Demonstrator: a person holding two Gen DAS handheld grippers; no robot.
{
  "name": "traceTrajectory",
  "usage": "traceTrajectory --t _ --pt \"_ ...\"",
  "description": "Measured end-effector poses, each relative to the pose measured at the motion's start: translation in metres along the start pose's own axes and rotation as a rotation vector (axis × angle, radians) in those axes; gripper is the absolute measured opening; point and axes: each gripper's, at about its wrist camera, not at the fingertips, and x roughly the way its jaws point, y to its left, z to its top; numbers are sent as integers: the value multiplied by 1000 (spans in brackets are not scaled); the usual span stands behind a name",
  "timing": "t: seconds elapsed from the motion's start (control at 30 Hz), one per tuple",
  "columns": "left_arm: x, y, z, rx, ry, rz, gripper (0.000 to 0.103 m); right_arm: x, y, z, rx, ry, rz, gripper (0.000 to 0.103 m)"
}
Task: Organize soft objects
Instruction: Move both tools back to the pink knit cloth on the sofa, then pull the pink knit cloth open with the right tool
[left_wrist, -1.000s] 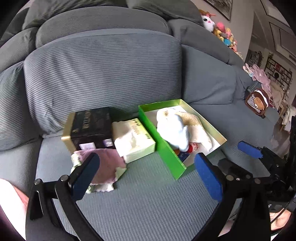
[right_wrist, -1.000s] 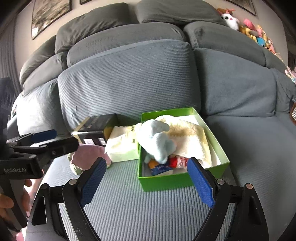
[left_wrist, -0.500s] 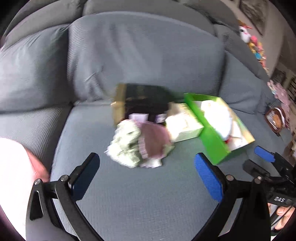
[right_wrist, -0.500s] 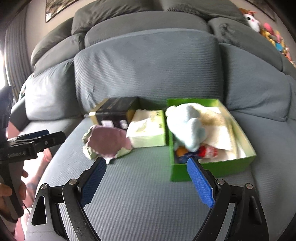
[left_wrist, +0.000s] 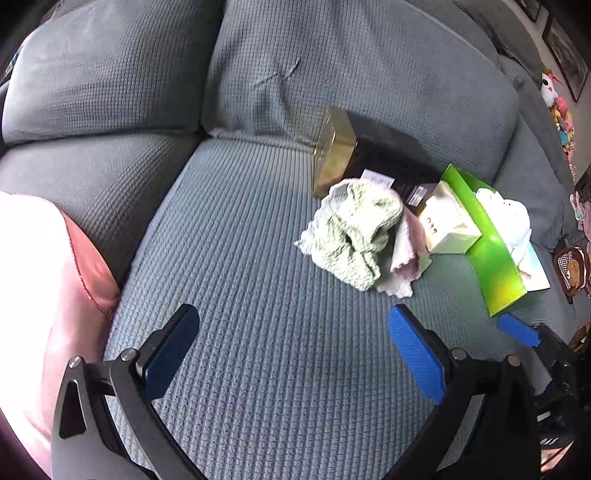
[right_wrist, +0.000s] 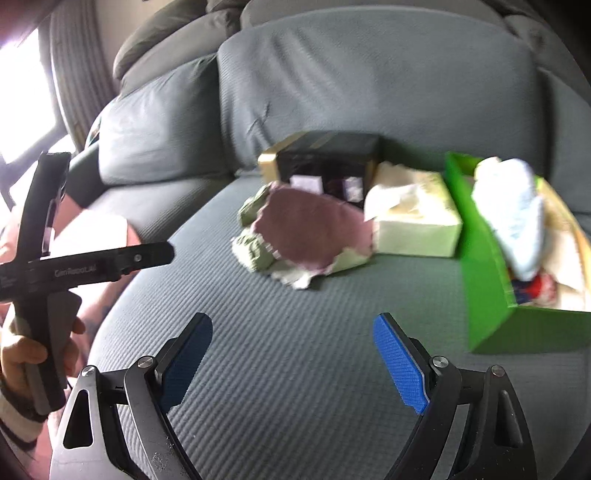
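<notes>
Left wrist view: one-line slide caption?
Open left gripper above sofa seat, facing crumpled green-and-pink cloths beside green box.

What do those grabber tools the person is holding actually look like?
Each is a black frame ending in two curved arms with silver bolts and ribbed blue pads. The left gripper and right gripper look alike. Seen from the right one, the left has a long black bar with pale lettering above a pistol-style handle. A striped knit cuff covers that wrist.
</notes>
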Motion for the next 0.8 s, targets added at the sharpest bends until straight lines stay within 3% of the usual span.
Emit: traceTrajectory --t 0.2,0.4,0.57,0.63,0.7,0.73,0.77,0.8 --pt "11 8 1 -12 19 -5 102 19 11 1 -34 -2 49 89" --pt "14 11 8 -19 10 -10 102 33 5 26 -41 -38 29 88" --pt "18 19 11 -43 7 0 102 58 13 47 -88 -33 44 74" --pt "19 24 12 -56 10 5 102 73 15 53 -94 -12 39 64" --pt "19 30 12 -66 11 10 102 85 14 57 -91 5 37 45" --pt "19 32 12 -70 12 11 102 90 12 59 -89 9 30 42" --pt "20 33 11 -73 13 10 102 93 11 60 -86 11 23 32" --pt "19 34 12 -76 14 9 102 96 8 61 -76 11 23 13"
